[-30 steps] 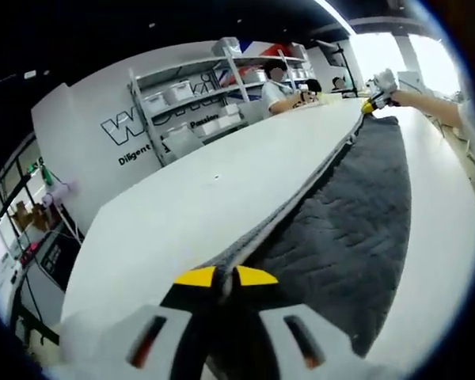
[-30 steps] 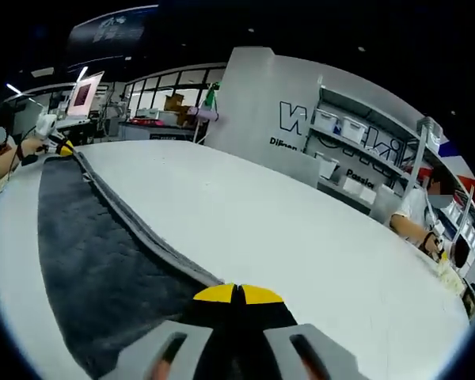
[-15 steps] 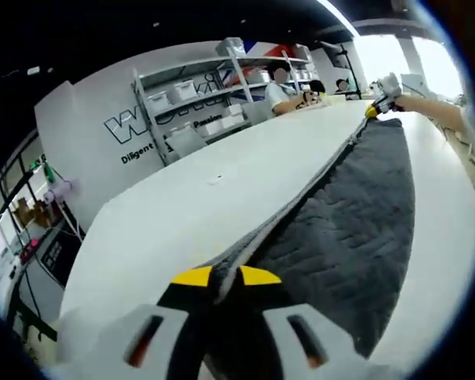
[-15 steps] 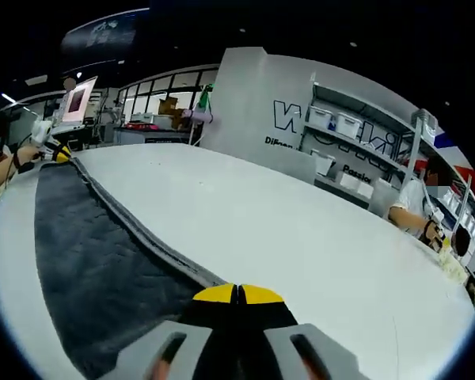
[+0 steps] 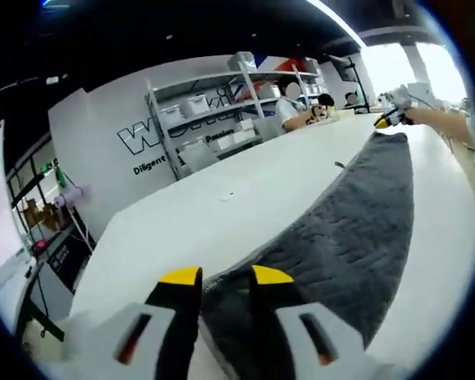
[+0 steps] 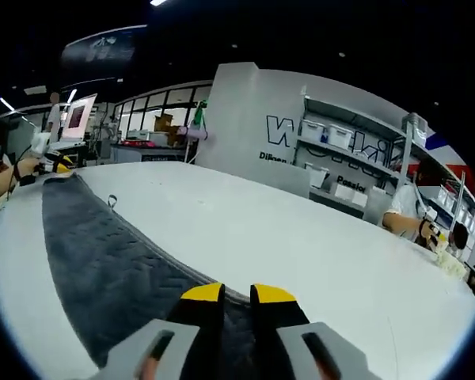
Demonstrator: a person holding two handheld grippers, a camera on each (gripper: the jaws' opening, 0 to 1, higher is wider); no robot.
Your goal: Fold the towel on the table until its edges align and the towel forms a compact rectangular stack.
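Towel (image 5: 356,222) lengthwise between both grippers' fingers.

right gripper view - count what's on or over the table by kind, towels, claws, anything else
towel: 1, dark grey, lying flat on the white table
claw: 2, the right claw open over the near towel edge, the left claw at the far end
total: 3

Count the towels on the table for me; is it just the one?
1. A single dark grey towel lies stretched along the white table, running from the left gripper to the right gripper. Its folded layers could hide something underneath.
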